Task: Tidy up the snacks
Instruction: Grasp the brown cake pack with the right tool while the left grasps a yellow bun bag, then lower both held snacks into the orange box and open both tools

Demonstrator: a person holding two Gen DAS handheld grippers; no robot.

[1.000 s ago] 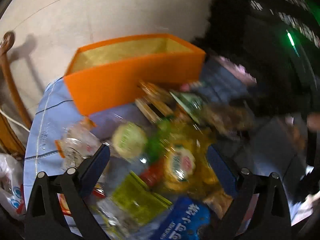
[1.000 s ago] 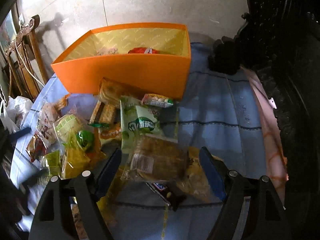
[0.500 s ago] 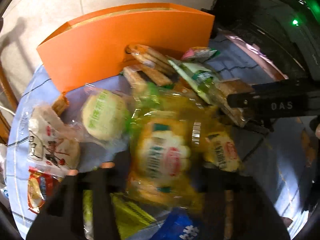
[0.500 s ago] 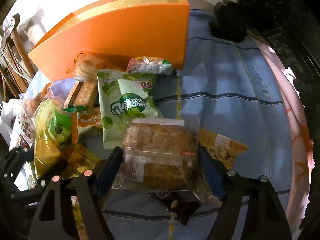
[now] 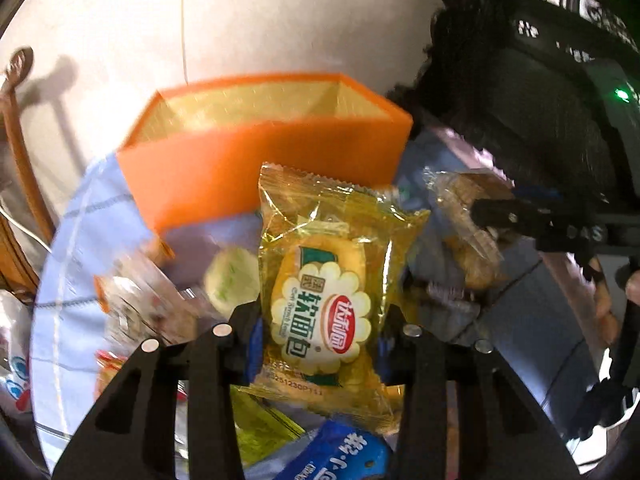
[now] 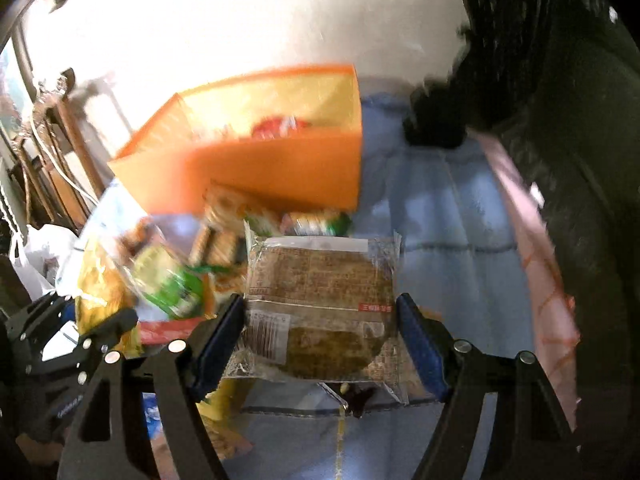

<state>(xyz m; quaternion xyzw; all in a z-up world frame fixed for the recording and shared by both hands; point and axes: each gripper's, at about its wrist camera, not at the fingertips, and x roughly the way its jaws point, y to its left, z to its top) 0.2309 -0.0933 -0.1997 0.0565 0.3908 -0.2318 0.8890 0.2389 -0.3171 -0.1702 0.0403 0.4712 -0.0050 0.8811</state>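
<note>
Blue cloth with thin dark lines covers the surface (image 6: 440,216), which stands on a pale tiled floor (image 5: 280,20); dark carved wooden furniture (image 6: 580,160) rises along one side and a wooden chair (image 5: 16,152) stands at the other. One orange box (image 5: 256,168), lined yellow inside, sits at the far end of the cloth, with a red packet (image 6: 280,128) lying in it. Loose snacks (image 6: 168,276) are heaped in front of the box, too blurred to count. The left gripper (image 5: 320,340) has its fingers clamped on one yellow soft-bread packet (image 5: 324,304), lifted above the heap. The right gripper (image 6: 320,332) has its fingers pressed against one clear-wrapped brown cake (image 6: 320,296), held above the cloth near the box.
</note>
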